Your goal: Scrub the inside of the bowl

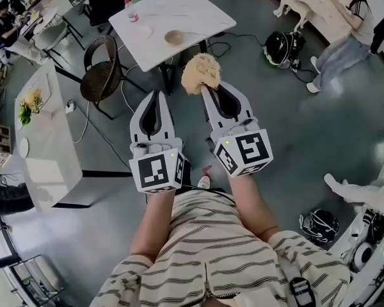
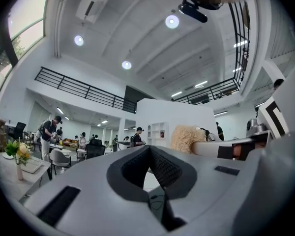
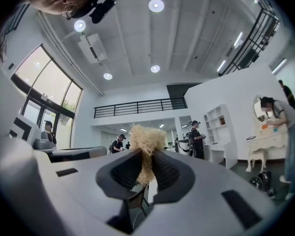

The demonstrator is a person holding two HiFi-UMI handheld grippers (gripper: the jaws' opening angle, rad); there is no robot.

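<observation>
Right gripper [image 1: 206, 88] pinches a pale fibrous scrubber [image 1: 200, 73], which looks soft, light and easily squashed. Left gripper [image 1: 155, 97] is pressed together, empty. Bowl [image 1: 174, 37] sits on the far white surface [image 1: 192, 8], well apart from both. It looks small and light, and would likely slide unless braced at the rim.

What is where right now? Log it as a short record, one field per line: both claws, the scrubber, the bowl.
left claw: shut, empty, held in the air
right claw: shut on the scrubber
scrubber: tan, fibrous, sticking out past the claw tips
bowl: small, brownish, on the white table, apart from both claws
bottle: upright near the table's far left corner
scrubbing: not yet begun
</observation>
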